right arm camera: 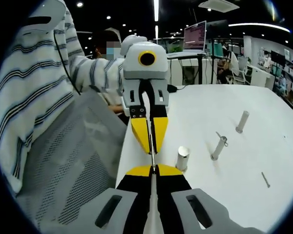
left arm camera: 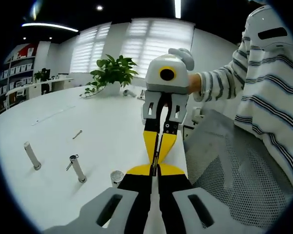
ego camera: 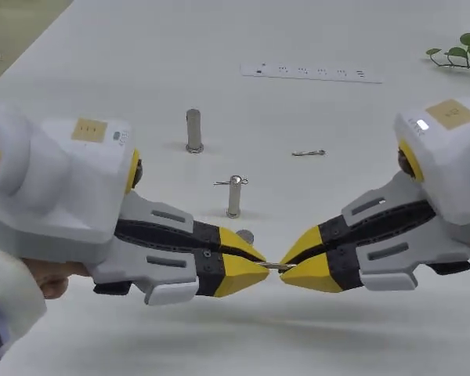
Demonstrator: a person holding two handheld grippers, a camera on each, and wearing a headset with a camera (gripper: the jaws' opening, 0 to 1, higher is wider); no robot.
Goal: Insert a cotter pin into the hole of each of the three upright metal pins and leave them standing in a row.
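A white power strip (ego camera: 312,73) lies far back on the white table (ego camera: 141,47), a leafy plant (ego camera: 459,52) well right of it

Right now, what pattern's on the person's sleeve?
Dark stripes on white sleeve, best in left gripper view.

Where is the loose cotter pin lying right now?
The loose cotter pin lies flat on the table, right of the farthest upright pin, nearer than the power strip in the head view.
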